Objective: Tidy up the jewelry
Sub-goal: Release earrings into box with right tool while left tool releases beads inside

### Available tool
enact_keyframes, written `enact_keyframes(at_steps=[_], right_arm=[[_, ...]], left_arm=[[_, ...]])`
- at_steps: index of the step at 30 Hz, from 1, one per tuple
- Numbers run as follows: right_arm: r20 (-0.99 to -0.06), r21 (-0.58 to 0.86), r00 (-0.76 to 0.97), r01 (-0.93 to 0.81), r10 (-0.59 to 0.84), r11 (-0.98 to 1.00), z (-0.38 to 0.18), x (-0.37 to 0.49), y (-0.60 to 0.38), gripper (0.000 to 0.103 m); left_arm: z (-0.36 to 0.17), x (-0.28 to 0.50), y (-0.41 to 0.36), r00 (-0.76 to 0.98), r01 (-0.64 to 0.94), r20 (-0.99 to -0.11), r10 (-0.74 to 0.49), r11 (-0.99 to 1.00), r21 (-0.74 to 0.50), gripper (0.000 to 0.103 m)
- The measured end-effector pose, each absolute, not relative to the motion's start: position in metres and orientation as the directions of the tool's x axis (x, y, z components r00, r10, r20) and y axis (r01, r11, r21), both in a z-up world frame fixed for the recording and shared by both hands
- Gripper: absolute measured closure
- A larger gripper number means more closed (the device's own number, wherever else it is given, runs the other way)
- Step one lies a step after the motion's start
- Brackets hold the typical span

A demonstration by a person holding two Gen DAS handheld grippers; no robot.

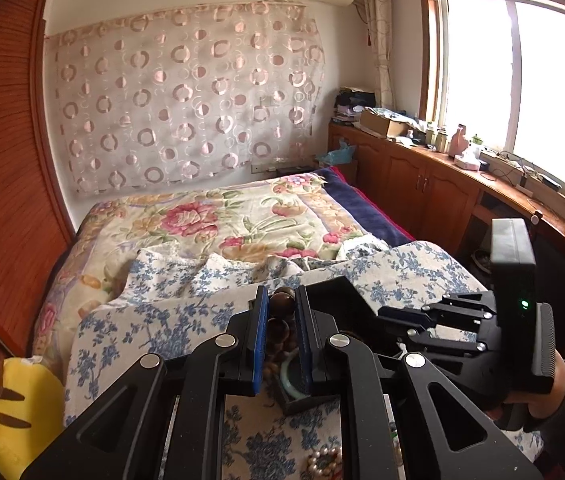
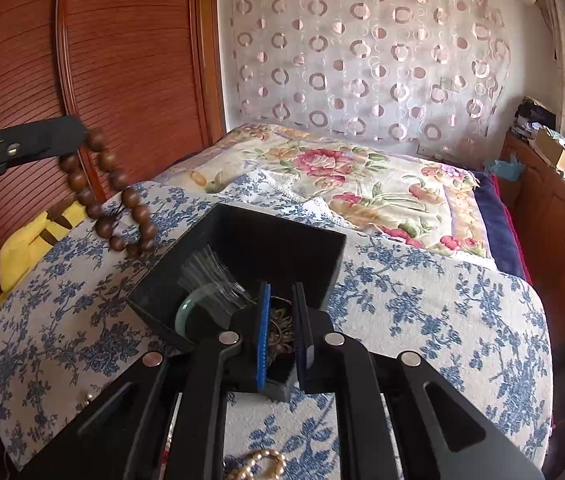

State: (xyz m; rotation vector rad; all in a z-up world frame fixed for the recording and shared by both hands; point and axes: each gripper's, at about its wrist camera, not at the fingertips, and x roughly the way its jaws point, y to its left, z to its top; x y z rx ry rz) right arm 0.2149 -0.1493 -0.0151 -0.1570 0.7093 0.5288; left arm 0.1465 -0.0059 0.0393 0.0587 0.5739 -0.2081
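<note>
My left gripper (image 1: 281,300) is shut on a brown wooden bead bracelet (image 1: 282,322) and holds it in the air; in the right wrist view the bracelet (image 2: 111,192) hangs from the left gripper (image 2: 82,132) at the left, above the cloth. A black jewelry box (image 2: 282,248) lies open on the blue-floral cloth, with a pale green bangle (image 2: 186,312) inside. My right gripper (image 2: 281,300) hovers over the box's near part with its jaws a little apart; whether it holds the brownish tangled jewelry (image 2: 282,330) under them is unclear. In the left wrist view the right gripper (image 1: 434,320) is at the right.
A pearl piece (image 1: 324,462) and a gold bead chain (image 2: 260,462) lie on the blue-floral cloth (image 2: 422,320) near me. A yellow plush toy (image 1: 14,412) sits at the left. A flowered bed, a wooden wardrobe at the left and cabinets under the window surround the spot.
</note>
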Motion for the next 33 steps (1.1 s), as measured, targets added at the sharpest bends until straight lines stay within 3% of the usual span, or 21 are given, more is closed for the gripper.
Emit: enact_keyframes(at_steps=[21,29,31,32,33], right_arm=[[-0.634,0.058,0.673,-0.448,0.379,0.892,-0.018,0.192,-0.217,0.089],[-0.635,0.052,0.671,-0.457,0.383,0.888,-0.018,0.187,-0.216,0.089],[-0.634,0.050,0.670,-0.462,0.386,0.886,-0.018,0.184,-0.214,0.089],[-0.635,0.050,0.668,-0.465,0.388,0.884,-0.018,0.182,-0.213,0.089],[-0.636,0.048,0.667,-0.468,0.388,0.883,-0.019,0.180,-0.212,0.089]], left_arm=[[0.008,0.193,-0.053,0.746,0.269,-0.631,-0.213,0.963,-0.007,0.090],[0.005,0.189,-0.051,0.756,0.235,-0.637,-0.152,0.971,0.048,0.090],[0.004,0.185,-0.046,0.755,0.225,-0.639,-0.146,0.973,0.044,0.087],[0.003,0.184,-0.043,0.754,0.220,-0.641,-0.143,0.975,0.040,0.077],[0.002,0.180,-0.039,0.757,0.214,-0.638,-0.141,0.976,0.039,0.073]])
